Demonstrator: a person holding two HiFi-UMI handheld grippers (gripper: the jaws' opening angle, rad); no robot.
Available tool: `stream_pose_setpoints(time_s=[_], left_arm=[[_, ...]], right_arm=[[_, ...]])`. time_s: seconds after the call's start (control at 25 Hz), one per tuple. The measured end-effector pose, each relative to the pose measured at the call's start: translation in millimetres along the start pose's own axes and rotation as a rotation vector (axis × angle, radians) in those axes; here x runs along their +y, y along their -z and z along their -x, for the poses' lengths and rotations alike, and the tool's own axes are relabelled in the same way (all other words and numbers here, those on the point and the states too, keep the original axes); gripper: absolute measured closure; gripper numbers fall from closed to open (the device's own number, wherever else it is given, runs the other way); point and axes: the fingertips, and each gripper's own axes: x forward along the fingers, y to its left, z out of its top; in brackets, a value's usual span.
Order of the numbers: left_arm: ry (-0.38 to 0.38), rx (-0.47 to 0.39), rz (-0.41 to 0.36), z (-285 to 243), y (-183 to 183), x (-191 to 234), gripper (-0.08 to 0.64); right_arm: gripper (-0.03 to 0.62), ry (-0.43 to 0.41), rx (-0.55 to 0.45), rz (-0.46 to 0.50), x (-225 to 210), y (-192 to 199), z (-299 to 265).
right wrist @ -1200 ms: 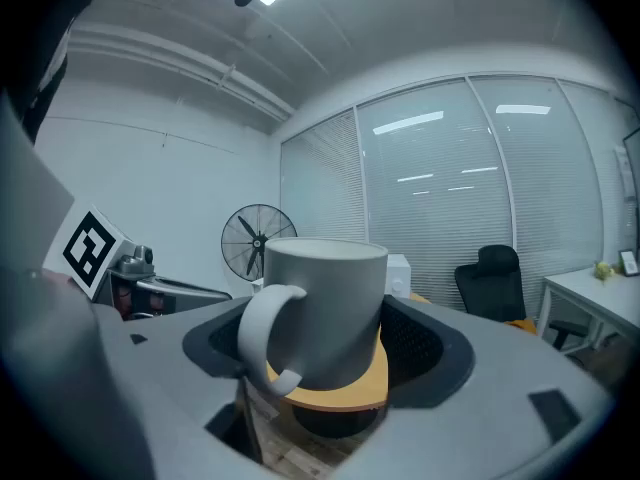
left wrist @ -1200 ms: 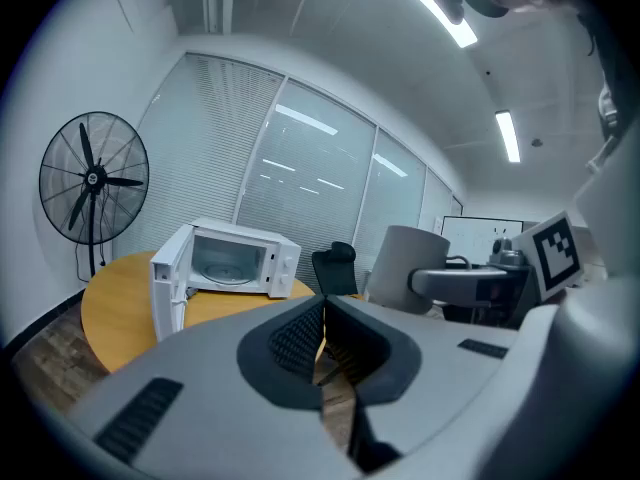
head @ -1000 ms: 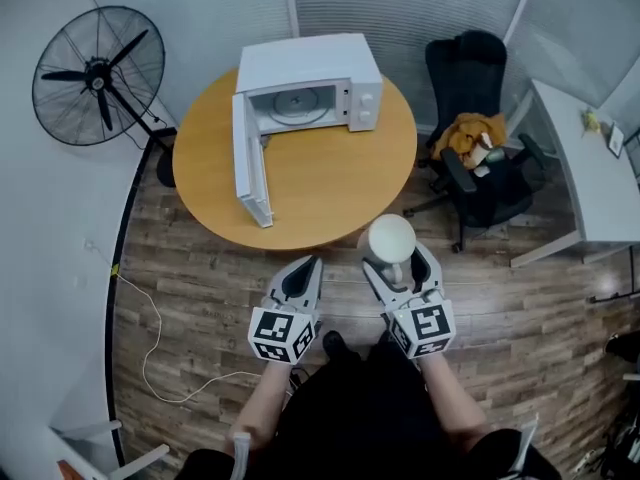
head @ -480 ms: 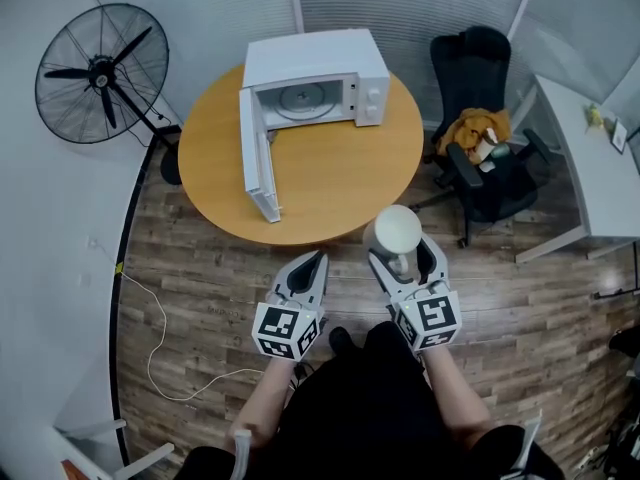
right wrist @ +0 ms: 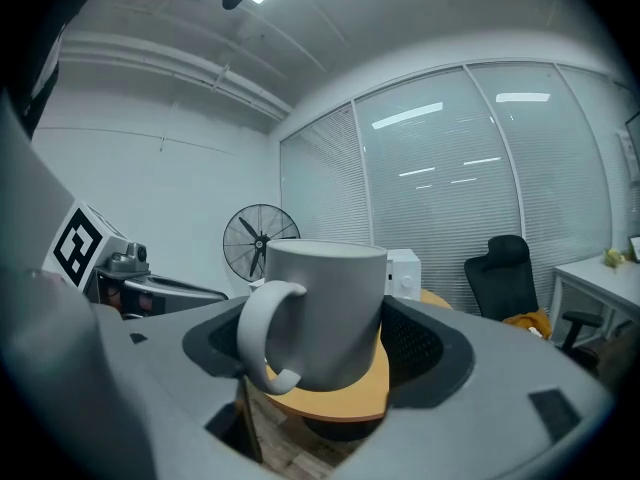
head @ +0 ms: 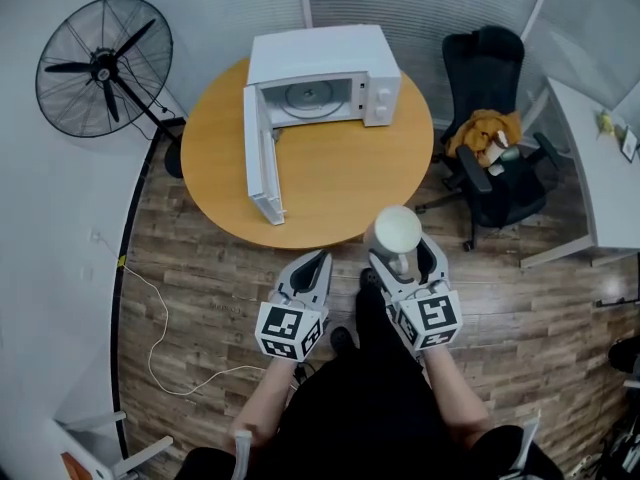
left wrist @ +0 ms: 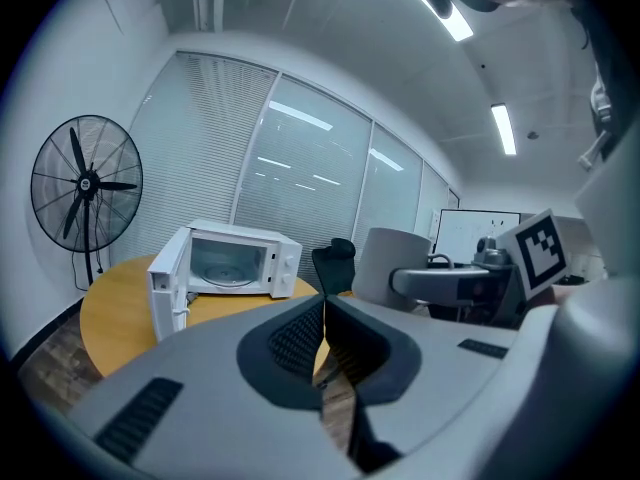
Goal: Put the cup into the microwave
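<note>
A white cup (head: 396, 232) stands upright between the jaws of my right gripper (head: 403, 255), which is shut on it, just off the round table's near edge. In the right gripper view the cup (right wrist: 326, 314) fills the jaws, its handle toward the left. The white microwave (head: 325, 76) sits at the far side of the wooden table (head: 330, 178), its door (head: 259, 169) swung wide open and the turntable showing inside. My left gripper (head: 311, 268) is shut and empty beside the right one. The left gripper view shows the microwave (left wrist: 232, 261) ahead and its jaws (left wrist: 323, 313) pressed together.
A black standing fan (head: 100, 68) is left of the table. A black office chair (head: 495, 148) with orange cloth on it stands at the right, next to a white desk (head: 600, 158). A white cable (head: 150, 338) trails over the wooden floor.
Both grippers and the cup have kept their place in the view while the table and microwave have shifted slightly right and closer. The cup stays held.
</note>
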Motion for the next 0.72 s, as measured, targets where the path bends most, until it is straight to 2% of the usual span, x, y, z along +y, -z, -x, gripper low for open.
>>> stream_pose_setpoints(time_s=[0.52,0.72], left_arm=[[-0.090,0.002,0.013,-83,-34,46,0.561],[-0.134,0.007,0.043,-120,-45,61,0.561]], right_arm=[[0.221,-0.127,-0.006,0.013,-56,-23,-101],[0.221,-0.173,0.004,0.008,-84,-28,-136]])
